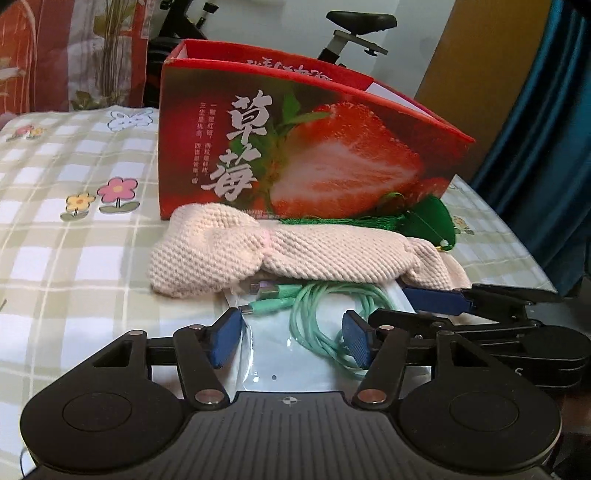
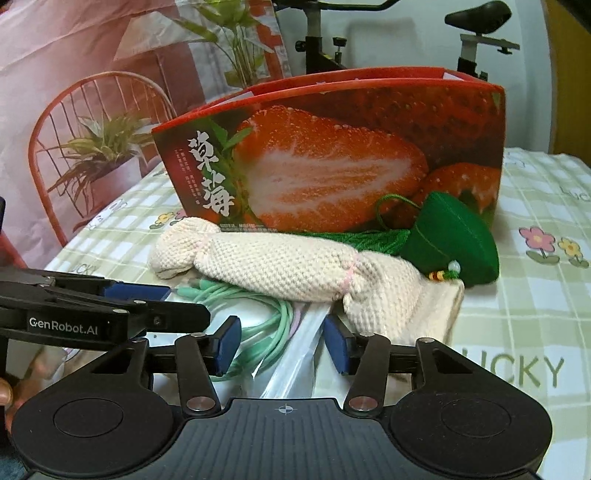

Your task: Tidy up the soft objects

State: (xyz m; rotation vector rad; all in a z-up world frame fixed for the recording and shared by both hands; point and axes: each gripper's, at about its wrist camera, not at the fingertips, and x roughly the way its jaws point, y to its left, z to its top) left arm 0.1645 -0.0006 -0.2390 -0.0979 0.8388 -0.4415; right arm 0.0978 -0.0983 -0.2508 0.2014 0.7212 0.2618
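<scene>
A cream knitted piece (image 1: pixel 288 251) (image 2: pixel 273 266) lies on the checked tablecloth in front of a red strawberry box (image 1: pixel 295 147) (image 2: pixel 332 155). A green pouch with a tassel (image 1: pixel 428 221) (image 2: pixel 450 240) rests at its right end, against the box. Under the knit's near edge lies a clear bag holding a coiled mint cable (image 1: pixel 317 314) (image 2: pixel 258 321). My left gripper (image 1: pixel 291 341) is open, its blue pads either side of the bag and cable. My right gripper (image 2: pixel 282 345) is open too, straddling the bag's right edge just below the knit. Each gripper shows in the other's view.
The checked, flower-printed tablecloth (image 1: pixel 74 221) (image 2: pixel 535 314) spreads to both sides of the box. An exercise bike (image 1: pixel 354 29) (image 2: pixel 476 33) stands behind the table. A blue curtain (image 1: pixel 546 129) hangs at the right, and a printed sheet with a chair and plants (image 2: pixel 92 129) at the left.
</scene>
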